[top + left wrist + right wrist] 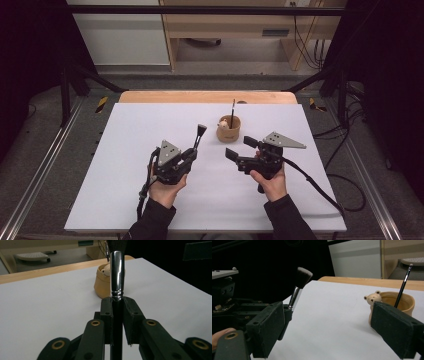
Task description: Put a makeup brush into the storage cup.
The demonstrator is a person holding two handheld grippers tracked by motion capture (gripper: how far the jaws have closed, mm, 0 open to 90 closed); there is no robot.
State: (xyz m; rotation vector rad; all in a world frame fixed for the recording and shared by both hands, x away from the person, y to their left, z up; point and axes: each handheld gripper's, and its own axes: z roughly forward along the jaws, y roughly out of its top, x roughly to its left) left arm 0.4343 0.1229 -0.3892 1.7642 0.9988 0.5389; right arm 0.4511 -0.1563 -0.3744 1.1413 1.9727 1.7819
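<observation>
Clamping a makeup brush [198, 136] by its handle, the left gripper [191, 151] sits left of centre in the high view, bristles pointing up-frame. Right of it stands the bear-faced wooden cup [228, 129] holding a thin brush [232, 110]. Lower right of the cup, the right gripper [241, 148] hovers with jaws apart and nothing between them.

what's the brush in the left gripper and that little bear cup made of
Brush: bright mirror-like ferrule, likely polished metal; glossy black handle, plastic or lacquered wood; dark soft bristles. Cup: matte tan with a bear head on the rim, looks like wood, possibly ceramic.
</observation>
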